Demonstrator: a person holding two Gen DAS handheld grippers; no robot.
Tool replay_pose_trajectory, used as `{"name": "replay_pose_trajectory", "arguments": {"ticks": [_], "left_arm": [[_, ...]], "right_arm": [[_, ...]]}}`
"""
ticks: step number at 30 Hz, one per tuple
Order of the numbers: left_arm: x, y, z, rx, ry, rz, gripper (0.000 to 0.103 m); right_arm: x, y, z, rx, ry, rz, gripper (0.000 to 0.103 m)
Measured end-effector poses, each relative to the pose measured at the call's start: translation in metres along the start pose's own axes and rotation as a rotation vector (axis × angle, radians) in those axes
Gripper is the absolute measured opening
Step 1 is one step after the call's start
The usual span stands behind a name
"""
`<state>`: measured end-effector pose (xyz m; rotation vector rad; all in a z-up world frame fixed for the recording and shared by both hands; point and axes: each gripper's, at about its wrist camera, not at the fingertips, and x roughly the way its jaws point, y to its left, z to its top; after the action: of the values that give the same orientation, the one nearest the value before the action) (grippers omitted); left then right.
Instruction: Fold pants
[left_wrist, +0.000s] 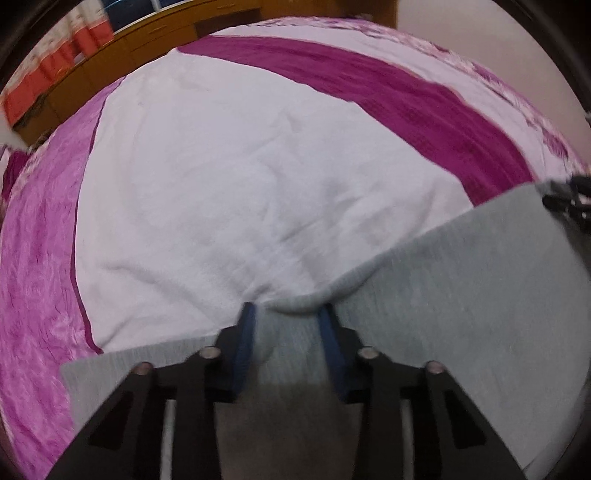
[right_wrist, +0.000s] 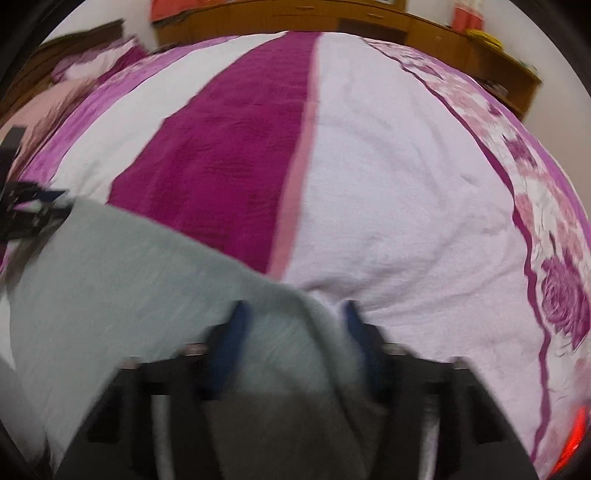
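Grey pants (left_wrist: 461, 280) are spread on the bedspread (left_wrist: 221, 166) (white and magenta); an edge fold is pinched by the left gripper (left_wrist: 287, 310) and by the right gripper (right_wrist: 293, 314).

No text, label or number can be read anywhere

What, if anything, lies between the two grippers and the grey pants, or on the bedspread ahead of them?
Nothing visible. The left gripper and the right gripper each already have an edge of the grey pants between their fingers. The bedspread ahead shows only its own wrinkles in both wrist views.
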<state>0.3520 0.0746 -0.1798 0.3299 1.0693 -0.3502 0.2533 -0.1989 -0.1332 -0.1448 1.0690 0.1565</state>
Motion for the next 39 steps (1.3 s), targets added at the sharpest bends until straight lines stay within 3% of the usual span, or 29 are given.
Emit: {"name": "replay_pose_trajectory", "arguments": {"ticks": [2, 5, 10, 17, 26, 31, 39], "left_arm": [[-0.004, -0.001, -0.001, -0.009, 0.002, 0.019, 0.014], [-0.021, -0.016, -0.002, -0.032, 0.012, 0.031, 0.005], [-0.053, -0.023, -0.007, -0.094, -0.009, 0.031, 0.005], [-0.127, -0.048, -0.039, -0.156, -0.072, 0.048, 0.005], [-0.212, -0.081, -0.107, -0.227, -0.181, 0.097, 0.004], [-0.252, -0.103, -0.144, -0.241, -0.232, 0.122, 0.004], [-0.280, -0.139, -0.218, -0.290, -0.242, 0.111, 0.004]], "right_arm": [[-0.003, 0.003, 0.002, -0.007, 0.008, 0.007, 0.004], [-0.007, 0.007, 0.006, -0.048, 0.013, -0.008, 0.002], [-0.033, 0.008, 0.006, -0.021, -0.026, 0.015, 0.000], [-0.089, 0.026, -0.006, -0.047, -0.088, 0.040, 0.000], [-0.138, 0.038, -0.055, -0.033, -0.127, 0.086, 0.000], [-0.158, 0.045, -0.086, -0.027, -0.126, 0.068, 0.000], [-0.181, 0.060, -0.133, -0.024, -0.113, 0.040, 0.000]]}}
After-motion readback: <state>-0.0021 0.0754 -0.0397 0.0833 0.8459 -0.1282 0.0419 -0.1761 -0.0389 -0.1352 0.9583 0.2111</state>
